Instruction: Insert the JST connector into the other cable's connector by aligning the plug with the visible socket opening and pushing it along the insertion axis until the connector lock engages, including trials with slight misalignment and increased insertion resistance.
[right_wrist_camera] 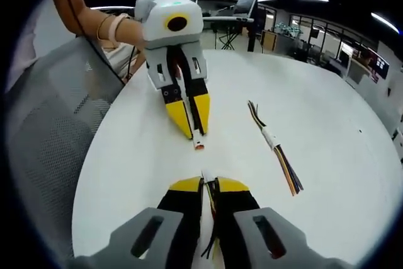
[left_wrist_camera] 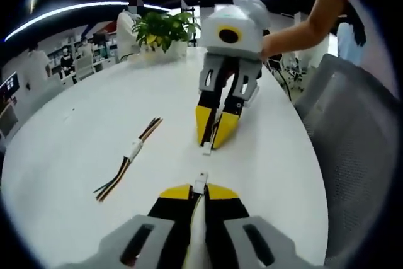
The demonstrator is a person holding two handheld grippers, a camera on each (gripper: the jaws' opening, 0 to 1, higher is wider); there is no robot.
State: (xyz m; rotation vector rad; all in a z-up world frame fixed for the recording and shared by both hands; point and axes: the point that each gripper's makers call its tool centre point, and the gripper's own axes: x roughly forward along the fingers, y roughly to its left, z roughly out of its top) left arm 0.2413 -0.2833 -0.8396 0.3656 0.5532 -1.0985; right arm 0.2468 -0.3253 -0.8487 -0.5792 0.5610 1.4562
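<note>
In the left gripper view, the left gripper (left_wrist_camera: 199,188) has its yellow-tipped jaws closed on a small white JST connector (left_wrist_camera: 200,183) that pokes out just past the tips. Straight ahead, with a short stretch of bare white table (left_wrist_camera: 283,174) between, the right gripper (left_wrist_camera: 213,142) points back at it, jaws pinched together on the other connector (left_wrist_camera: 207,149), whose white end shows at the tips. The two connectors face each other nose to nose, near but apart.

In the right gripper view, the right gripper's own jaws grip its connector with the thin wires trailing down between them, and the left gripper across from it shows a white end with a reddish face.

Off to the left gripper's left, a spare cable pair (left_wrist_camera: 129,157), already mated at a white housing, lies loose on the table. Farther off, a potted plant (left_wrist_camera: 162,29) stands at the table's far edge, and a mesh chair (left_wrist_camera: 359,137) sits to the right.

The step in hand appears to be alignment before insertion. The next move calls for lining plug and socket opening along one axis, then closing the gap with a steady straight push until the lock catches.
</note>
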